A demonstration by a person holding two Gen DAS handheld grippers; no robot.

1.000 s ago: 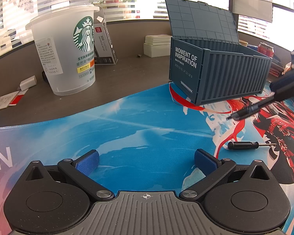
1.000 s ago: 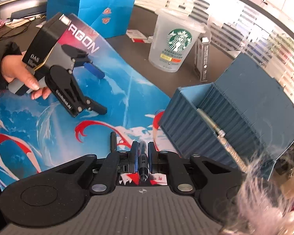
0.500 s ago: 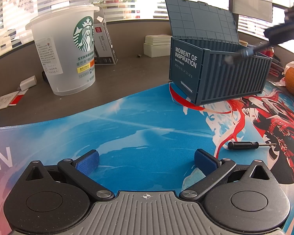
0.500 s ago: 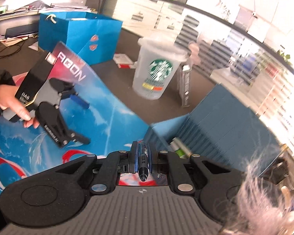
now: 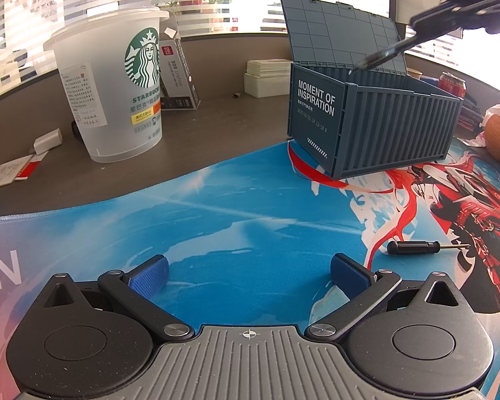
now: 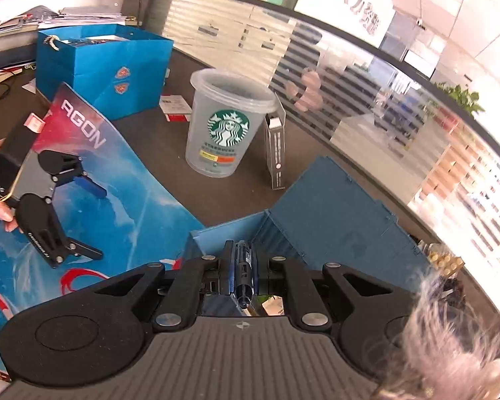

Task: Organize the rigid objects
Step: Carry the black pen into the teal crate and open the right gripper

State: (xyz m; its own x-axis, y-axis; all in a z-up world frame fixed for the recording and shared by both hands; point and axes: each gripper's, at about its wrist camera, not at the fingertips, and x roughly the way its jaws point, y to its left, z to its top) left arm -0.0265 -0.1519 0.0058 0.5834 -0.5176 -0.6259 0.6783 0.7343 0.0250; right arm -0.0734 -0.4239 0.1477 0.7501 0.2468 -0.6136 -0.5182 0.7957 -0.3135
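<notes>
- The storage box [image 5: 373,123] is hard blue-grey plastic moulded like a shipping container, with ribbed walls, white lettering on one end and a gridded lid [image 5: 340,33] standing open at the back.
- It sits on the far edge of a smooth printed mat [image 5: 233,213] in blue, white and red, which lies on a dark matte worktop [image 5: 216,126].
- A frosted plastic cup [image 5: 113,83] with a green logo stands on the worktop left of the box, just in front of a slim carton [image 5: 178,73].
- The right tongs [image 6: 241,270] are closed tight on a thin dark screwdriver [image 6: 243,273]; blue pads press on both sides of its ribbed handle.
- In the left wrist view that screwdriver [image 5: 380,55] slants down over the open top of the box, its tip above the rim and touching nothing.
- The left tongs [image 5: 248,271] are spread wide above the mat and hold nothing; their blue pads [image 5: 148,275] look finely textured.
- A second small screwdriver [image 5: 416,247], black-handled with a thin metal shaft, lies flat on the mat, right of the left tongs.
- The inside of the box is mostly hidden by the right tongs; what lies in it cannot be made out.
- A pale furry shape [image 6: 450,340] in the lower right of the right wrist view is blurred.
</notes>
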